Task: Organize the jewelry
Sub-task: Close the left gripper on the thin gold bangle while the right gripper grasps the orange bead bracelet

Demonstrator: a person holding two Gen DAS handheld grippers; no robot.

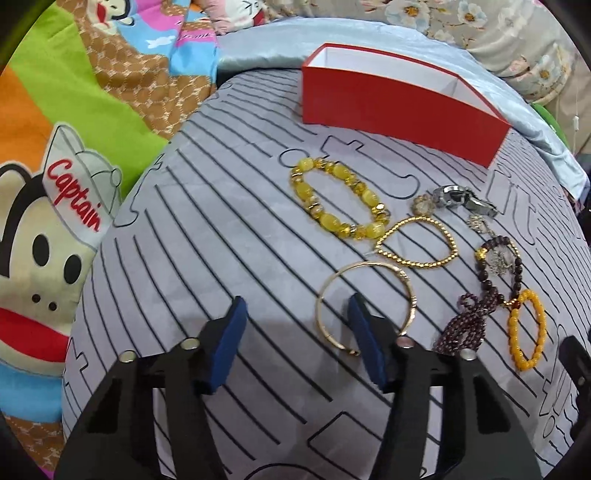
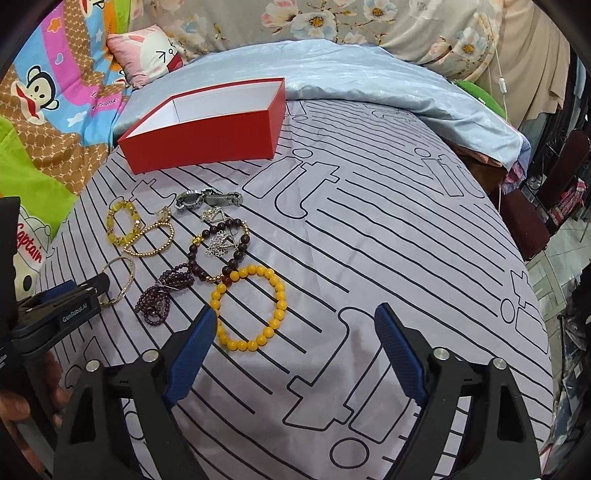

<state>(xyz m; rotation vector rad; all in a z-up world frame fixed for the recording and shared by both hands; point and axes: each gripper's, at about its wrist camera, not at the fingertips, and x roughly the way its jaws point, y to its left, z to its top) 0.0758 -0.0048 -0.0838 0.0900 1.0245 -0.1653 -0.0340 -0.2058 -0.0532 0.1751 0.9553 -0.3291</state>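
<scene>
An open red box [image 1: 399, 107] [image 2: 207, 136] with a white inside stands at the back of the grey striped cloth. Jewelry lies in front of it: a yellow chunky bead bracelet [image 1: 340, 199] [image 2: 122, 221], a gold chain bracelet [image 1: 417, 242] [image 2: 151, 240], a thin gold bangle [image 1: 365, 306] [image 2: 122, 280], a silver watch [image 1: 458, 197] [image 2: 207, 199], dark bead bracelets [image 1: 491, 273] [image 2: 221, 251] and an orange bead bracelet [image 1: 526, 328] [image 2: 247, 306]. My left gripper [image 1: 295, 347] [image 2: 81, 291] is open, its right finger over the bangle. My right gripper [image 2: 295, 354] is open and empty beside the orange bracelet.
The cloth covers a rounded surface [image 2: 369, 240]. A cartoon monkey blanket [image 1: 55, 184] lies to the left. A pale blue sheet [image 2: 351, 74] and floral fabric [image 2: 369, 22] lie behind the box. A dark chair [image 2: 535, 206] stands at the right.
</scene>
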